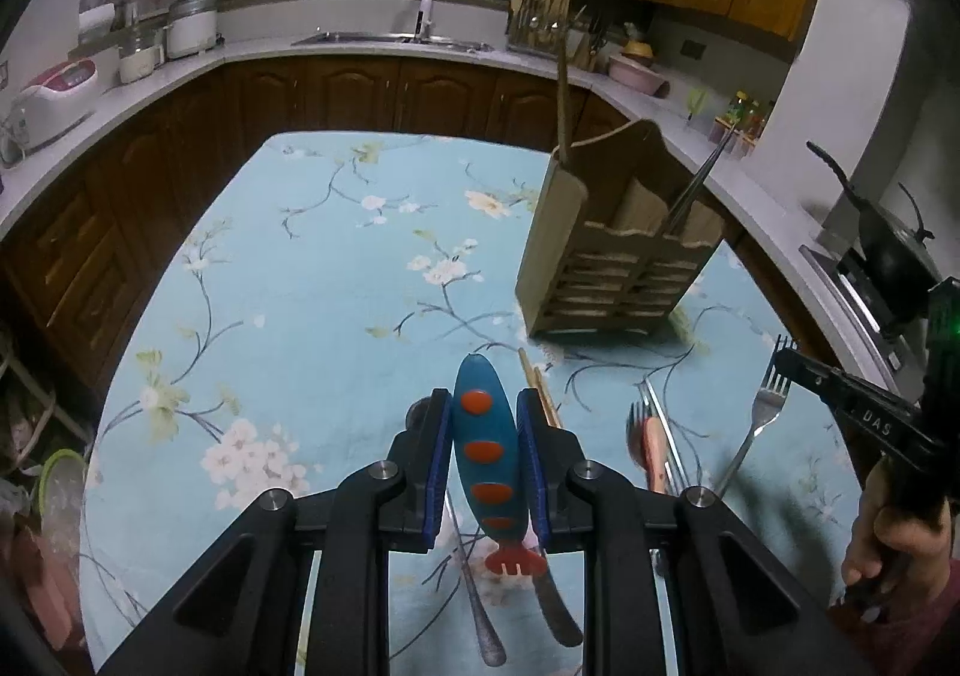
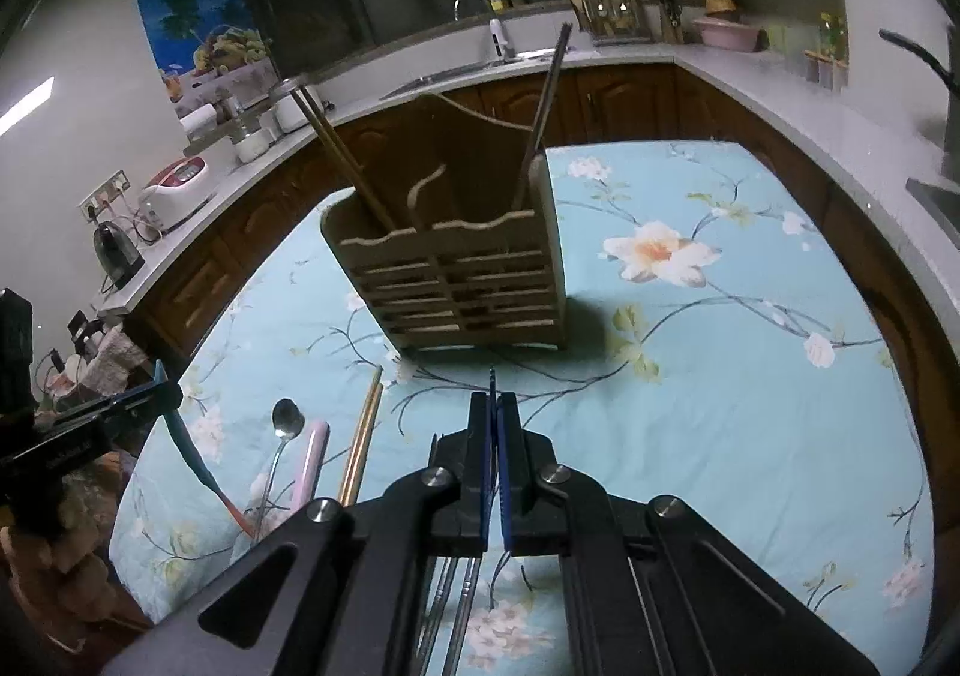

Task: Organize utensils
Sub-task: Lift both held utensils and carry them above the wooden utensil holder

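At lower centre of the left wrist view, the blue child's fork with orange spots [image 1: 487,457] sits clamped between the narrowly parted jaws of the left gripper [image 1: 485,457], tines toward the camera. The right gripper [image 2: 495,460] at lower centre of its view has its jaws pressed on a metal fork [image 1: 757,424]. Beyond stands the wooden utensil caddy [image 2: 462,280] on the floral tabletop [image 2: 750,436], with chopsticks [image 2: 360,451] and a spoon [image 2: 282,436] lying lower left.

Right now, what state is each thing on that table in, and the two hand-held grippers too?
Left hand-held gripper: shut on the blue fork.
Blue fork: lifted off the table, tines toward the camera.
Right hand-held gripper: shut on the metal fork.
Metal fork: held, hanging down.
Holder: upright, chopsticks inside.
Spoon: lying flat.
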Motion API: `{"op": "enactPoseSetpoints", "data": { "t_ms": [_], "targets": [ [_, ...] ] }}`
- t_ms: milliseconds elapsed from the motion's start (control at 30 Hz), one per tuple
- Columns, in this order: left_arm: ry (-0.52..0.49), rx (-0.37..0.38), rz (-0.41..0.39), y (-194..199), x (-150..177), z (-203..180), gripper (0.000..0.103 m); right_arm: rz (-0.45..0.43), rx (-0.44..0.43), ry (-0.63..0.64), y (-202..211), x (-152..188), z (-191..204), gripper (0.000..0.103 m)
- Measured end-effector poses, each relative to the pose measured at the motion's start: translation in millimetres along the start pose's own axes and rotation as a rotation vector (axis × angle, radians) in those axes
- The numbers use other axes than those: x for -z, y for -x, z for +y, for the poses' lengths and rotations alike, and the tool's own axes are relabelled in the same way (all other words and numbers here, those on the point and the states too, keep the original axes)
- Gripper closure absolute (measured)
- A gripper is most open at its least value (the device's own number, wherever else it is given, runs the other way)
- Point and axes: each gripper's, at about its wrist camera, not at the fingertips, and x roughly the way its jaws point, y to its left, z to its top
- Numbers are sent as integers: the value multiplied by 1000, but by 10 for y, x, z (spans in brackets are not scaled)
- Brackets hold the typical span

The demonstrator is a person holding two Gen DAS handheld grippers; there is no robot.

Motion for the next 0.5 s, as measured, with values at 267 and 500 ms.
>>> {"op": "enactPoseSetpoints", "data": {
  "t_ms": [267,500],
  "targets": [
    [-11,17,-42,168,-137,-57,83,-59,13,20,166,-157,26,101],
    [-9,21,-70,249,-212,-95,83,-109,25,32,272,-275,3,101]
  ]
}}
